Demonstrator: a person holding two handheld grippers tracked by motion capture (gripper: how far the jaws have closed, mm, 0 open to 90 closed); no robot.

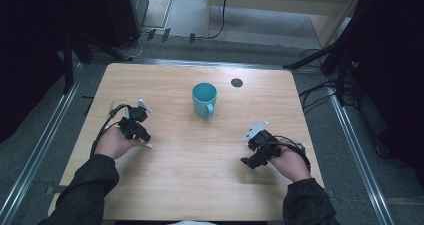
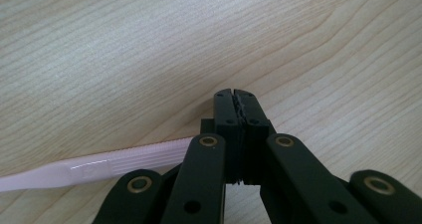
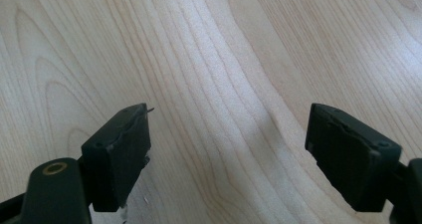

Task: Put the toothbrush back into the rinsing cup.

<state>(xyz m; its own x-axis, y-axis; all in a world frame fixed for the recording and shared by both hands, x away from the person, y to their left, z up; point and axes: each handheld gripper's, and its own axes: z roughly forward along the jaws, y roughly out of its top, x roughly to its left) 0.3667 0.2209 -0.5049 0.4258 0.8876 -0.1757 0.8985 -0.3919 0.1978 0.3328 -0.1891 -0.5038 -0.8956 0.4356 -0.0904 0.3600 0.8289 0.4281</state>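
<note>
My left gripper (image 1: 141, 135) (image 2: 235, 95) is at the table's left with its jaws pressed together and nothing visible between them. A pale pink plastic strip (image 2: 99, 165) (image 1: 148, 146) with a ribbed end runs off sideways from under the left jaw's linkage, low against the wood. I cannot tell whether it touches the jaws. My right gripper (image 1: 248, 161) (image 3: 226, 152) hovers over bare wood at the right, open and with nothing in it. A teal mug (image 1: 204, 99) stands upright at the table's middle rear, well apart from both grippers, its handle toward me.
A small black round disc (image 1: 236, 82) lies on the wooden table (image 1: 200, 185) behind the mug to the right. Metal rails run along the table's left and right sides, with dark stands and cables on the floor beyond.
</note>
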